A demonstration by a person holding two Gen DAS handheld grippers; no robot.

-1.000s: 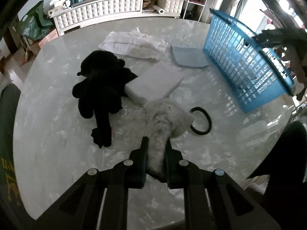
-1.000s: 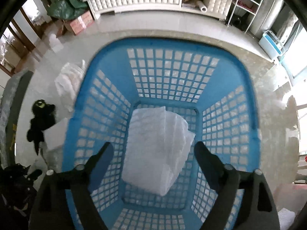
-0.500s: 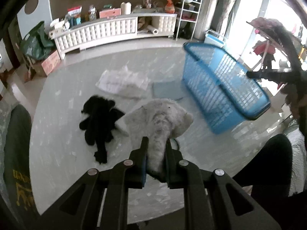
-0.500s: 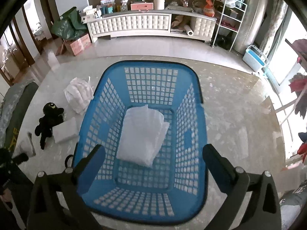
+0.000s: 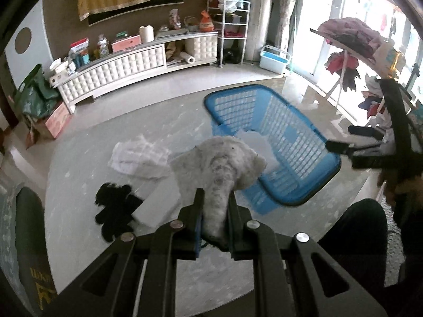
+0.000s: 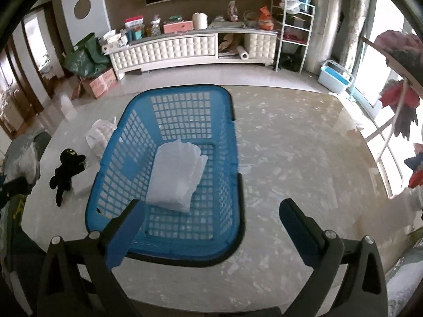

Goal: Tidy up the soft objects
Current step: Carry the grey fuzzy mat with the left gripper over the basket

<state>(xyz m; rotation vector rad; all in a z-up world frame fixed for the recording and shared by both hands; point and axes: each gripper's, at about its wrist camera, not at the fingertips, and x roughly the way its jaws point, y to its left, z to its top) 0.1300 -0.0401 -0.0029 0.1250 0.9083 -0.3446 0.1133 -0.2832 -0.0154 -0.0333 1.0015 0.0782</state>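
My left gripper (image 5: 214, 198) is shut on a grey plush elephant (image 5: 222, 161) and holds it high above the table, left of the blue basket (image 5: 312, 174). The basket (image 6: 121, 142) holds a folded white cloth (image 6: 179, 174). A black plush toy (image 5: 113, 208) lies on the marble table next to a white foam block (image 5: 158, 203), with a white crumpled cloth (image 5: 140, 155) behind. My right gripper (image 6: 211, 216) is open and empty, above the basket's near right corner. The black toy also shows in the right wrist view (image 6: 66, 169).
The round marble table (image 6: 290, 158) has bare surface right of the basket. A white cabinet (image 6: 185, 47) and a metal shelf (image 6: 293, 13) stand beyond. A clothes rack (image 5: 349, 52) stands at the right.
My left gripper lifted the elephant off the table and rose toward the basket. My right gripper pulled up and back from the basket and stays open.
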